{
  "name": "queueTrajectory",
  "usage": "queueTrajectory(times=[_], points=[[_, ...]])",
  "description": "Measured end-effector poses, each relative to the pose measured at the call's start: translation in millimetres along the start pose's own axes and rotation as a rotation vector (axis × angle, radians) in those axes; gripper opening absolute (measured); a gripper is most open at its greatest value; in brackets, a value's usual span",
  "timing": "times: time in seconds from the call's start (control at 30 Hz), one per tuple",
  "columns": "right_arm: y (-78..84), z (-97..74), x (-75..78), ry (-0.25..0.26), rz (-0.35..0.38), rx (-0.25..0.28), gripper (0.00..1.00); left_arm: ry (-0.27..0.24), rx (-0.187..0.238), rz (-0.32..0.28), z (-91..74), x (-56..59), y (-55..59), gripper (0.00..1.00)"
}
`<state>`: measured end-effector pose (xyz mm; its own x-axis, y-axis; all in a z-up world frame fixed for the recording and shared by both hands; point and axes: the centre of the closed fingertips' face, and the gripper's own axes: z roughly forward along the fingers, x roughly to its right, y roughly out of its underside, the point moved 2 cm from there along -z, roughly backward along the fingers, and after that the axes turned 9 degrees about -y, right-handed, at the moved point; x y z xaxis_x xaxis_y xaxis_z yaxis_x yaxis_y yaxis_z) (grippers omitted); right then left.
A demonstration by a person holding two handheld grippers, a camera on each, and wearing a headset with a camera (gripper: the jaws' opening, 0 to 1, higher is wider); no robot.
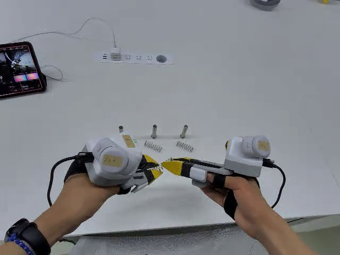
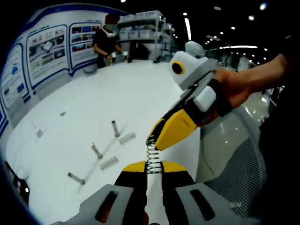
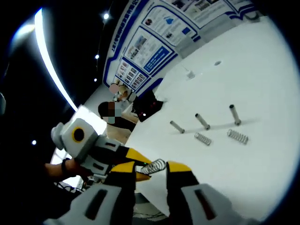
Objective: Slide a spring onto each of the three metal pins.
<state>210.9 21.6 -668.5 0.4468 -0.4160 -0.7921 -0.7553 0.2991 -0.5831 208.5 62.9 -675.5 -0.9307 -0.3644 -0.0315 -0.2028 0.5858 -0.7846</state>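
Short silvery open-coiled spring [image 2: 152, 157]

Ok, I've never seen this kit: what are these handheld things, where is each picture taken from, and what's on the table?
No robot: a person holds two hand-held two-jaw grippers. One picture comes from a headset camera looking down; the two round ones come from cameras riding on the grippers. On the white table stand three short metal pins, with two silver coil springs lying nearby. The left gripper pinches a third coil spring in its yellow-tipped jaws; the right gripper is at its other end, grip unclear.
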Motion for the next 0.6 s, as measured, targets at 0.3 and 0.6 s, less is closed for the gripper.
queueTrajectory(times=[0.3, 0.6], points=[[-9.1, -3.0, -1.4, -0.006, 0.025, 0.03, 0.19, 0.007, 0.002, 0.007, 1.6, 0.7, -2.4, 0.1], [-19.7, -1.3, -6.5, -0.009, -0.045, -0.039, 0.14, 0.019, 0.029, 0.008, 1.1, -4.8, -9.4, 0.1]])
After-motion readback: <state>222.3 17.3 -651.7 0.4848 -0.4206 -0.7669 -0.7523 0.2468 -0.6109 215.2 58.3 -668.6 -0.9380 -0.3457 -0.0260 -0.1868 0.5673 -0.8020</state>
